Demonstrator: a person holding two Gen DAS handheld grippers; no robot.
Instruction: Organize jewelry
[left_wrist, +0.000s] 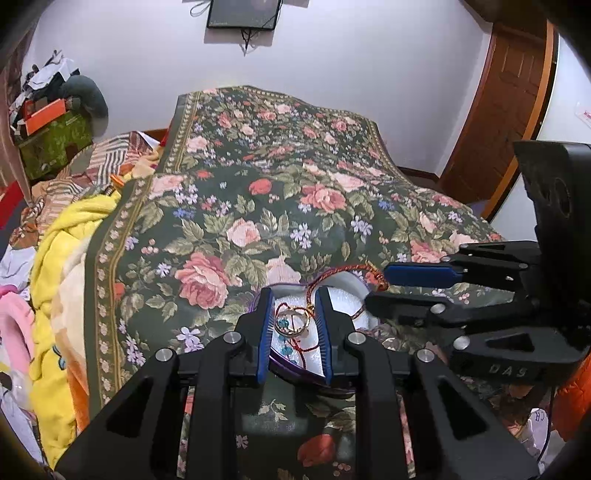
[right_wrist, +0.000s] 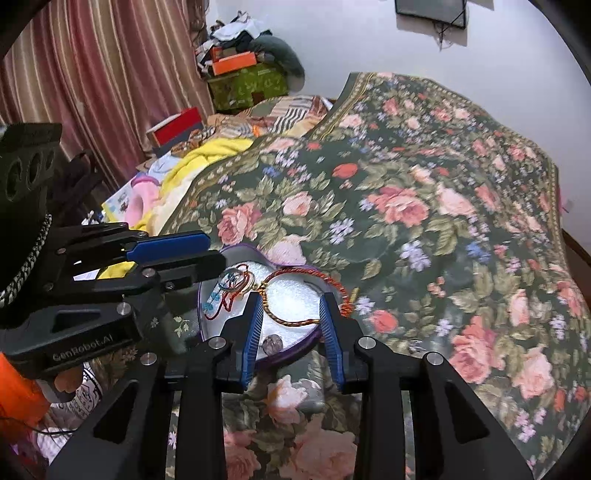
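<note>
A heart-shaped dish (right_wrist: 207, 291) with a translucent purple rim and a white, glittery padded lining sits on a floral tapestry bedspread (left_wrist: 280, 192) — dark green woven cloth with pink and red roses. In the right wrist view the dish lies at lower centre of the frame; in the left wrist view it is largely covered by the tool in front of it.

The jewelry lies in and over the dish. A gold chain bracelet (right_wrist: 295, 322) with twisted links curves across the lining. A red-and-orange braided cord bracelet (right_wrist: 334, 282) arcs along the dish's upper right edge and hangs partly over the rim. At the upper left of the lining are stacked rings (right_wrist: 234, 282), one clear and glassy, one gold, with a thin dark red string (right_wrist: 218, 312) and small turquoise beads beside them. A round greyish bead (right_wrist: 272, 345) rests near the lower rim.

The left gripper (left_wrist: 294, 325) is black plastic with ribbed blue pads; its fingers stand slightly apart on either side of the rings (left_wrist: 291, 320), and contact cannot be confirmed. The right gripper (right_wrist: 291, 332) is spread wide over the chain bracelet, gripping nothing.

At the left of the frame, beyond the bedspread, a yellow fleece blanket (left_wrist: 55, 258) and striped cloth lie heaped — individual items there are hard to separate. A wooden door (left_wrist: 506, 110) at upper right is cut off by the lens edge.
</note>
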